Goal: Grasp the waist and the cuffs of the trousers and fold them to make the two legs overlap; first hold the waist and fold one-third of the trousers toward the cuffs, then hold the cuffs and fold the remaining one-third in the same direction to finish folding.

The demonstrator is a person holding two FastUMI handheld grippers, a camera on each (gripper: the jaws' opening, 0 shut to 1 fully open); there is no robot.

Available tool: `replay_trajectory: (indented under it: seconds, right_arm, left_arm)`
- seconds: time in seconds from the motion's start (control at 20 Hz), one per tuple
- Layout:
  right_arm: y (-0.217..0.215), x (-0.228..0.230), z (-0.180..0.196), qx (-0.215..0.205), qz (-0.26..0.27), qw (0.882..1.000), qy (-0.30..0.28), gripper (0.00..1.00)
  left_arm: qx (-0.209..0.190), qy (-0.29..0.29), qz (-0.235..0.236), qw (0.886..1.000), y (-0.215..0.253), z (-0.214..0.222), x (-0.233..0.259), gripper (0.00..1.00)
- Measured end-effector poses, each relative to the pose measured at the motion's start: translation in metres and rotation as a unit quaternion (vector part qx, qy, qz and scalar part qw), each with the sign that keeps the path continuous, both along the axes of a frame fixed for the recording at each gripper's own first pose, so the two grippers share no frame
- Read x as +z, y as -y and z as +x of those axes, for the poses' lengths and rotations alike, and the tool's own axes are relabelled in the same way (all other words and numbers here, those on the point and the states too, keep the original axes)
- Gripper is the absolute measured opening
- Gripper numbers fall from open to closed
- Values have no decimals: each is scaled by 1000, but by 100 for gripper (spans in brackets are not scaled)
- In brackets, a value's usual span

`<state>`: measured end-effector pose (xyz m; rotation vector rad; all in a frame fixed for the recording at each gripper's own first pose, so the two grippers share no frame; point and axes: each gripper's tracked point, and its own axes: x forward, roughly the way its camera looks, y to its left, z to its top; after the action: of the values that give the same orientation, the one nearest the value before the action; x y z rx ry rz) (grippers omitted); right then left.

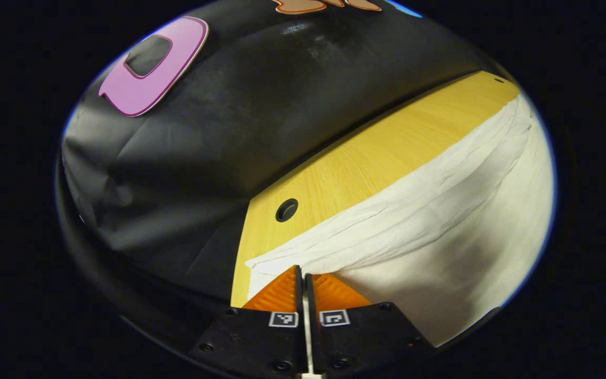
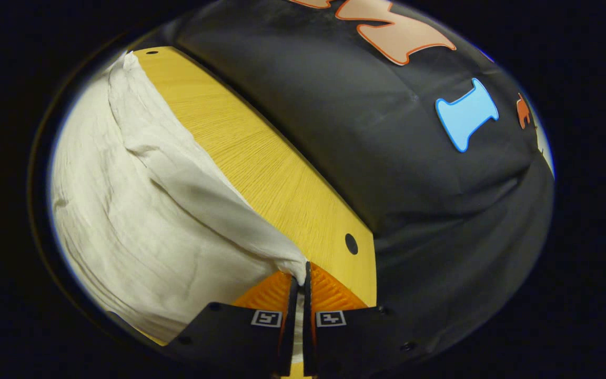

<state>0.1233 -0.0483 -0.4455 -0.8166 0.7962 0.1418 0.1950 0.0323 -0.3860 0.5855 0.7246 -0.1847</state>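
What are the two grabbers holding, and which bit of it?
Both hold the white trousers by an edge of the cloth: the left gripper pinches one corner, the right gripper another. Waist or cuffs cannot be told.

A yellow wooden table point(image 1: 366, 163) with a round dark hole point(image 1: 286, 209) near its corner stands against the creased black cloth wall point(image 1: 219, 131) behind it.

black housings point(image 1: 261, 342), square coded tags point(image 1: 283, 319); screws point(image 1: 206, 347)
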Motion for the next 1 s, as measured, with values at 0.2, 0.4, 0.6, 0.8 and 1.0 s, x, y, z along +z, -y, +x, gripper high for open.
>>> replay_trajectory:
  seconds: [0.2,0.4,0.6,0.8,1.0]
  right_arm:
    - [-3,18,-3,-35,60,998,13,80]
    - [3,46,-12,-96,148,984,36,98]
    - [16,43,-29,-187,255,948,30,98]
    - [50,28,-47,-269,298,916,23,98]
    - [82,7,-61,-348,350,870,5,98]
  left_arm:
    - [8,8,-50,999,23,-12,21,100]
    - [27,47,-103,993,41,-22,65,96]
    - [28,74,-174,982,74,-51,113,96]
    - [28,86,-207,974,93,-69,149,96]
    - [34,82,-217,972,106,-94,158,96]
